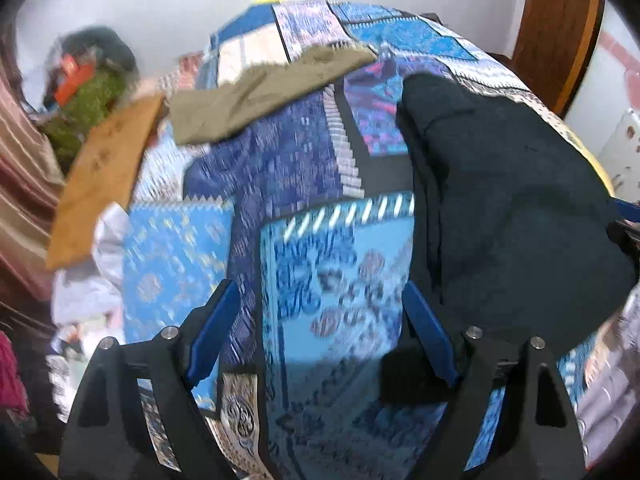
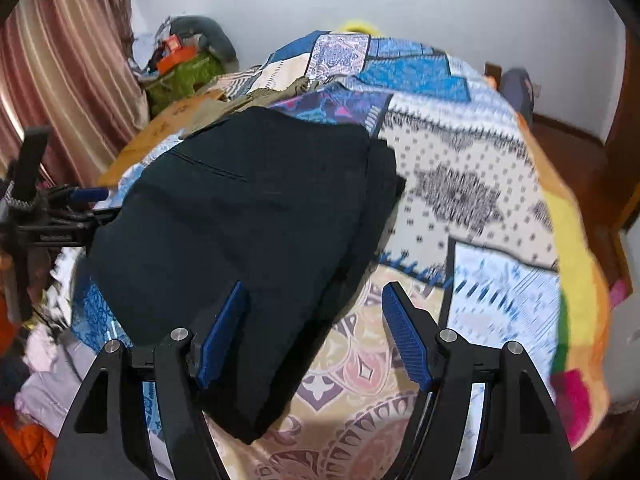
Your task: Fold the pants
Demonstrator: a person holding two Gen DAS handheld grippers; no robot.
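Black pants (image 2: 248,208) lie folded into a thick stack on the patterned bedspread (image 2: 460,184). My right gripper (image 2: 315,286) hovers over the stack's near corner, jaws open. Its left pad (image 2: 222,340) is above the black cloth and its right pad (image 2: 404,340) is above bare bedspread; neither presses on anything. In the left wrist view the black pants (image 1: 500,200) fill the right side. My left gripper (image 1: 320,286) is open beside them, over the blue bedspread (image 1: 320,360), with nothing between its pads. It also shows at the stack's left edge, left gripper (image 2: 94,204).
Olive pants (image 1: 260,92) lie at the far end of the bed. A brown cardboard sheet (image 1: 104,184) sticks out on the left side. Striped curtains (image 2: 60,60) and a pile of bags (image 2: 180,68) stand beyond it. Loose clothes (image 2: 44,380) lie at the bed's near left.
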